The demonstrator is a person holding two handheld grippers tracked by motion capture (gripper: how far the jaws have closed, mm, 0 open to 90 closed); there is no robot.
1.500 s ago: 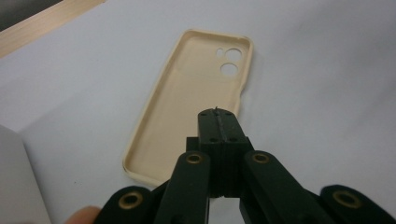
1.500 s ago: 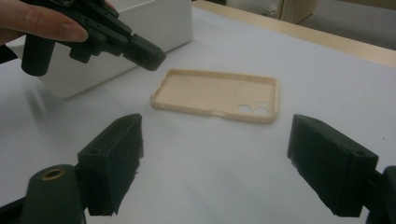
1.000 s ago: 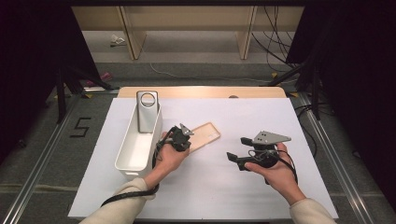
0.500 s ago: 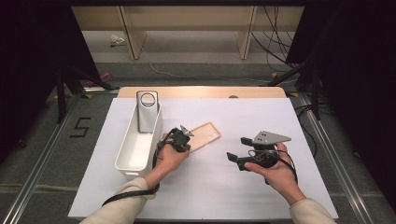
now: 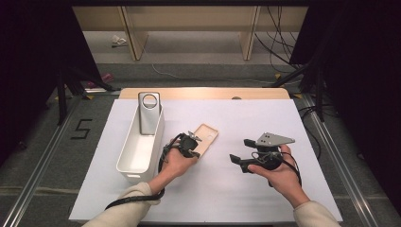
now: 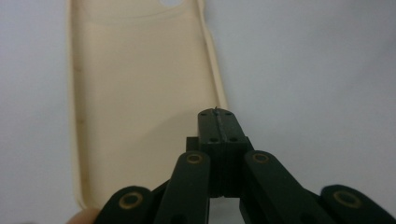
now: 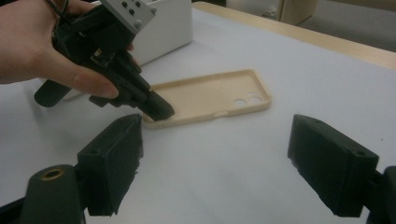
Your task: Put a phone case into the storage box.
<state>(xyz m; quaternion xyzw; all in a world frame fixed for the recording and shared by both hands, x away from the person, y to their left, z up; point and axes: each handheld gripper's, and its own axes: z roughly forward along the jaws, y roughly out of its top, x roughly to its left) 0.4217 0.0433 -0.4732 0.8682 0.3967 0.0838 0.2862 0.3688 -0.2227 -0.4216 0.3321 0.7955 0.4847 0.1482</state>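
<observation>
Left gripper [image 6: 218, 122] pinches beige soft phone case [image 6: 140, 93] wall; thin rim may slip. Right gripper [image 7: 233, 163] gapes idle.

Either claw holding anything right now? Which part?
The left claw is shut at the long side rim of the beige phone case; whether it pinches the rim cannot be told. The right claw is open, holding nothing.

looks like a lab recording bay: white-covered table [image 5: 283, 118] on a wooden top, black curtains [image 5: 33, 56], loose cables [image 5: 279, 52], floor rails [image 5: 38, 170], taped number [image 5: 81, 128].
</observation>
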